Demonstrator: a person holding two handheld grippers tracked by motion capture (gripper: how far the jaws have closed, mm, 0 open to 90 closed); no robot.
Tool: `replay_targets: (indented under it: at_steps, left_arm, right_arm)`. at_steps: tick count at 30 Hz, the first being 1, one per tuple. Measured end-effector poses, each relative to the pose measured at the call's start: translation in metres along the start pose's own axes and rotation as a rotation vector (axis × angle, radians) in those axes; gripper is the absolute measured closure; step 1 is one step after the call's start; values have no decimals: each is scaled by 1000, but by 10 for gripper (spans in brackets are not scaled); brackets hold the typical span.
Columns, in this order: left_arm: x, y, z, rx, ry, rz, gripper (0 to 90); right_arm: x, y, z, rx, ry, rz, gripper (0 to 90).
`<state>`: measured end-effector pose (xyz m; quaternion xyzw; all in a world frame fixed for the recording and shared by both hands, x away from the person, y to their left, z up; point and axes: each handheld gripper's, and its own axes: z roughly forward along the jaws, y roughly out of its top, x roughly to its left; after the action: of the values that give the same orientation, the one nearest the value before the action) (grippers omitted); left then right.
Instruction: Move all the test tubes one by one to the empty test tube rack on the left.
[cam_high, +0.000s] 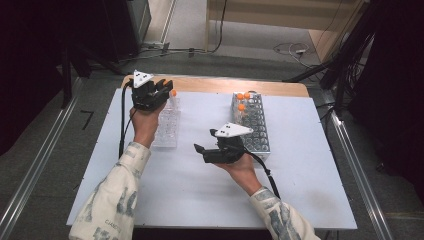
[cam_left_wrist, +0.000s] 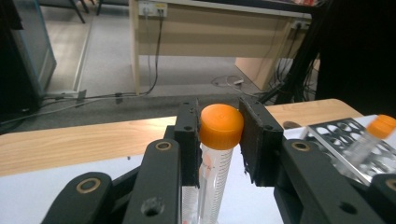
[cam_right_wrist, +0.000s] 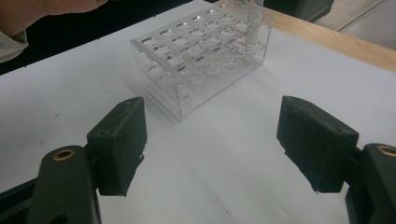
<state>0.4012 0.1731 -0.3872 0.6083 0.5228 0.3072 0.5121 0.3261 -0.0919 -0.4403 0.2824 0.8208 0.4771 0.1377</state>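
Nearest to me, my right fingers (cam_high: 198, 150) hang over the bare middle of the white desk (cam_high: 175, 190), spread wide with nothing between them and nothing touching the pads. In the right gripper view the two black pads (cam_right_wrist: 119, 144) stand well apart, and beyond them the clear plastic rack (cam_right_wrist: 201, 56) sits on the desk with its rows of round holes.

Farther off, toward the far left corner of the desk, my left fingers (cam_high: 167, 88) are clenched on an orange-capped tube (cam_left_wrist: 215, 154). In the left gripper view both pads press against the sides of the orange cap, and the clear body of the tube hangs down between them, roughly upright. The tube carries a printed graduation scale down its side with some red marking beside it; the ticks show, but the figures are too small and blurred for me to read. I can make out no brand name anywhere.

From above, the tube sits at the far end of the clear plastic rack (cam_high: 166, 127), which lies along the left part of the desk; whether its foot is inside a hole I cannot tell.

Toward the far right stands a metal rack (cam_high: 255, 125) with three more orange-capped tubes (cam_high: 242, 100) at its far end.
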Motion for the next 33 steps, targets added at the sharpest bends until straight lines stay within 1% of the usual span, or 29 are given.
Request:
replay_targets:
  at_steps: [4, 6, 10, 14, 17, 20, 27, 33]
  left_arm:
    - [2, -4, 6, 23, 13, -1, 703]
    - [3, -6, 8, 34, 12, 0, 703]
    - [3, -13, 14, 64, 11, 16, 703]
    - [0, -23, 19, 100, 17, 49, 703]
    - [-3, -28, 21, 108, 22, 67, 702]
    - [-7, -31, 22, 129, 38, 94, 702]
    - [-7, -39, 25, 147, 47, 101, 701]
    - [-7, -41, 26, 154, 51, 98, 697]
  right_arm:
    - [0, 0, -1, -3, 2, -2, 227]
    - [0, 0, -1, -5, 1, 0, 228]
    - [-1, 0, -2, -7, 0, 1, 229]
    - [-1, 0, -2, -8, -2, 0, 229]
    - [-1, 0, -2, -4, -6, 1, 229]
    - [-1, 0, -2, -7, -4, 0, 230]
    - [-1, -1, -1, -2, -4, -2, 230]
    - [-1, -1, -1, -3, -6, -1, 230]
